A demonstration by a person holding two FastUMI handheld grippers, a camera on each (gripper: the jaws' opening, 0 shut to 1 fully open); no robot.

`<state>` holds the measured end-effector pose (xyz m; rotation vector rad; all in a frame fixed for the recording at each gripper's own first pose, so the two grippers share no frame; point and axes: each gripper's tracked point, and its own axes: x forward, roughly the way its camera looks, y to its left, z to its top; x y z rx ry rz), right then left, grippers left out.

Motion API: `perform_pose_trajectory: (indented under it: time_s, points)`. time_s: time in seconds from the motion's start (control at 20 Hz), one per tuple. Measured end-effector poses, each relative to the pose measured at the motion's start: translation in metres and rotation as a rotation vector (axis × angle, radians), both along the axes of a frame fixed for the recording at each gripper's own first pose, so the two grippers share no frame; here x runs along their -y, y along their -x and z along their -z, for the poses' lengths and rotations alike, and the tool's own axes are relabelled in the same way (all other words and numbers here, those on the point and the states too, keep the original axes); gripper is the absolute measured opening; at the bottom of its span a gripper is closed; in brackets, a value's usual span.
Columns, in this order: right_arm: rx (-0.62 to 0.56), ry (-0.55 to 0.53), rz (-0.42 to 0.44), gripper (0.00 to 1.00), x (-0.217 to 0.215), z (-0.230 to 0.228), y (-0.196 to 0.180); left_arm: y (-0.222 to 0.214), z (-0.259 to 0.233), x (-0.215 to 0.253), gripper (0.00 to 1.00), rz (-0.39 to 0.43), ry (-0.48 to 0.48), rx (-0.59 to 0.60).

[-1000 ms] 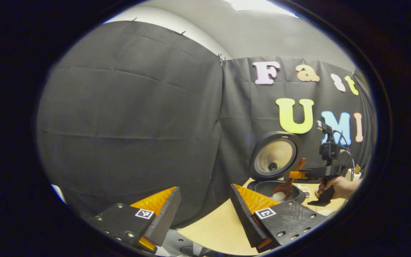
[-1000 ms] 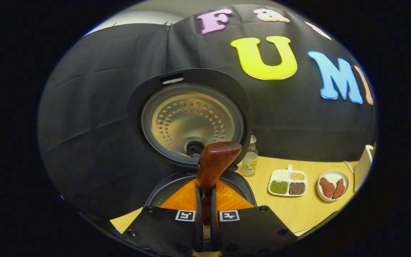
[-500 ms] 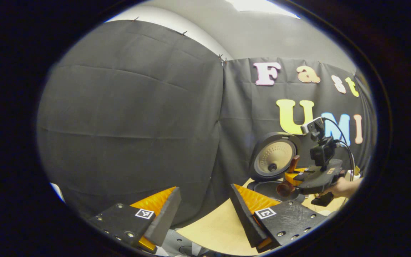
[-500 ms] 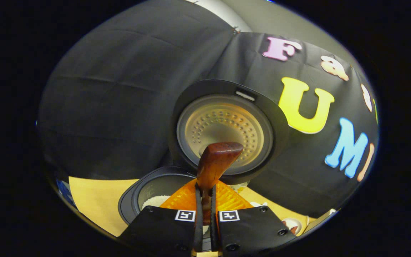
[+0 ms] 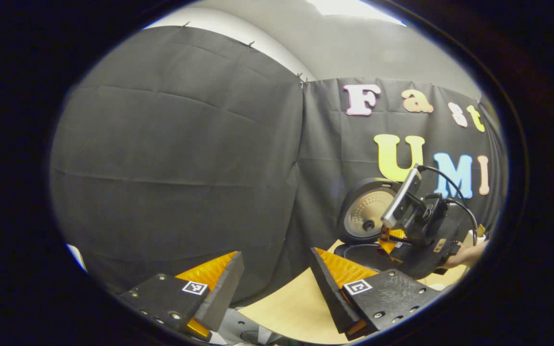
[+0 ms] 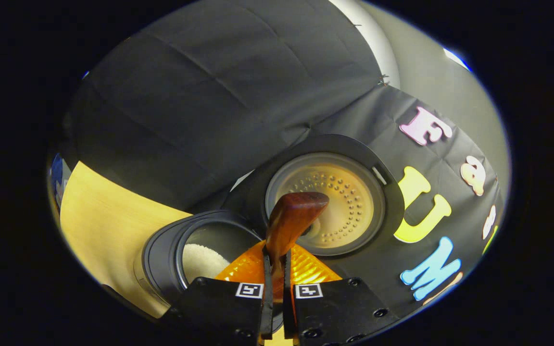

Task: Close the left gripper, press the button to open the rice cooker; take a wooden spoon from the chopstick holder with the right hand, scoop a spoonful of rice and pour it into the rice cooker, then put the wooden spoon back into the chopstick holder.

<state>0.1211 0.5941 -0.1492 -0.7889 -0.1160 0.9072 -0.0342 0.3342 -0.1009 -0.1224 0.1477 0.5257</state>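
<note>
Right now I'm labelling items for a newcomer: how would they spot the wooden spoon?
Find the black rice cooker with its round lid raised. Before that lid, the reddish-brown wooden spoon handle rises from the right gripper, the one glossy wooden piece there.

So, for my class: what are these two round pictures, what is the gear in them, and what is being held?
A person holds one hand-held gripper in each hand; a camera rides on each.

The left gripper view looks past the left hand-held gripper, its fingers apart, across a wooden table.

In the right gripper view, the right hand-held gripper clamps a wooden spoon by its handle at the rice cooker, whose lid is up. White rice lies inside.
</note>
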Motion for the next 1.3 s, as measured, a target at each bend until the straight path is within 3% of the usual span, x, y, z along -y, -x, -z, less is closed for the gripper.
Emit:
perform_pose_trajectory:
  time_s: [0.15,0.35,0.65,1.0,1.3]
  points:
    - [-0.047,-0.018,0.008,0.1,0.003,0.002,0.001,0.002,-0.004,0.0,0.85,0.0,-0.002,0.003]
    - [-0.227,-0.123,0.061,0.11,0.009,-0.001,-0.006,0.003,-0.006,0.002,0.85,0.0,-0.003,0.004]
    - [-0.602,-0.35,0.183,0.11,0.031,-0.003,-0.018,0.0,-0.015,0.008,0.87,0.023,-0.018,0.009]
    - [-0.906,-0.644,0.288,0.07,0.071,-0.026,-0.035,-0.015,-0.03,0.032,0.88,0.089,-0.034,0.022]
    - [-1.007,-0.81,0.381,0.1,0.123,-0.043,-0.06,-0.039,-0.049,0.063,0.88,0.161,-0.041,0.042]
